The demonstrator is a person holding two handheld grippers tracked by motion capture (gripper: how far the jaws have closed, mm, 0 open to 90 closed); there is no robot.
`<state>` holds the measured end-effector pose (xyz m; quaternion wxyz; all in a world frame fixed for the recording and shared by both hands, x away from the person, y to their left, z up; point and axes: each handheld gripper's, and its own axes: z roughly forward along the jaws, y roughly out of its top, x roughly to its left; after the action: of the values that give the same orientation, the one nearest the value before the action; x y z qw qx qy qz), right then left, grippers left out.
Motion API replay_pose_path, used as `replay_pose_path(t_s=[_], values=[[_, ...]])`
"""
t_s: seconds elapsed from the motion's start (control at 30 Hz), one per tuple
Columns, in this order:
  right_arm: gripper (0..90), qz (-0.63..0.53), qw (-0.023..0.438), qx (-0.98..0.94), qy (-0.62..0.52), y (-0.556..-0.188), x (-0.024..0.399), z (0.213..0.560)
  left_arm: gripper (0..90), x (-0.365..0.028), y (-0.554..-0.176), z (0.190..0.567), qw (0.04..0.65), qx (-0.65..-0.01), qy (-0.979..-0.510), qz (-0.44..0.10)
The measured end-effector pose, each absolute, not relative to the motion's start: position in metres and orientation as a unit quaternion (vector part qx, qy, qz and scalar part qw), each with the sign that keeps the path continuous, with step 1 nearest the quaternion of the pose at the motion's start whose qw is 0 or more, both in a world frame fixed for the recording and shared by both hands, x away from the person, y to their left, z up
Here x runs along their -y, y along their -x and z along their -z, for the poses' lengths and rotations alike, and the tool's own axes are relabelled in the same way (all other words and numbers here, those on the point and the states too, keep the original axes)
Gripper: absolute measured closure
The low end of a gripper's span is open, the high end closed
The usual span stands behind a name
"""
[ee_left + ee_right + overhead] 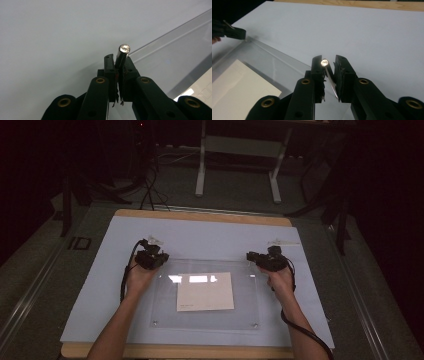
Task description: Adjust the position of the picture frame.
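Note:
A clear acrylic plate (165, 312) lies on a pale blue mat (210, 237), with a white sheet of paper (205, 291) under it. My left gripper (164, 258) hovers at the plate's far left corner, shut on a short metal pin (124, 48) with a shiny round end. At the far right corner my right gripper (249, 255) is shut on a thinner metal pin (323, 62), which lies slanted between the pads. The plate's edge (172, 37) runs just beyond the left jaws. In the right gripper view the plate (269, 62) and paper (237, 85) lie to the left.
The mat rests on a wooden table (200, 215). Small fasteners sit at the plate's near corners (154, 323) (255, 325). Two small clear items lie on the mat behind the grippers (155, 240) (282, 241). A white frame stand (201, 170) is on the floor beyond.

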<state>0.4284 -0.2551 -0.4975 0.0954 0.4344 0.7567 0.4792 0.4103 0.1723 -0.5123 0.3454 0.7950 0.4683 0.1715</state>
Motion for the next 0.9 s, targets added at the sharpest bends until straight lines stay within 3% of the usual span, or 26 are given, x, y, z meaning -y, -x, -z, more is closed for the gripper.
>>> replay_pose_path(t_s=[0.2,0.9], values=[[80.2,-0.47,0.09,-0.751,-0.455,-0.436,0.253,0.522,86.0,-0.17,-0.417,0.523,0.335,-0.482,-0.79,-0.178],[81.4,-0.464,0.124,-0.755,-0.445,-0.432,0.249,0.523,84.1,-0.172,-0.412,0.526,0.355,-0.49,-0.777,-0.173]])
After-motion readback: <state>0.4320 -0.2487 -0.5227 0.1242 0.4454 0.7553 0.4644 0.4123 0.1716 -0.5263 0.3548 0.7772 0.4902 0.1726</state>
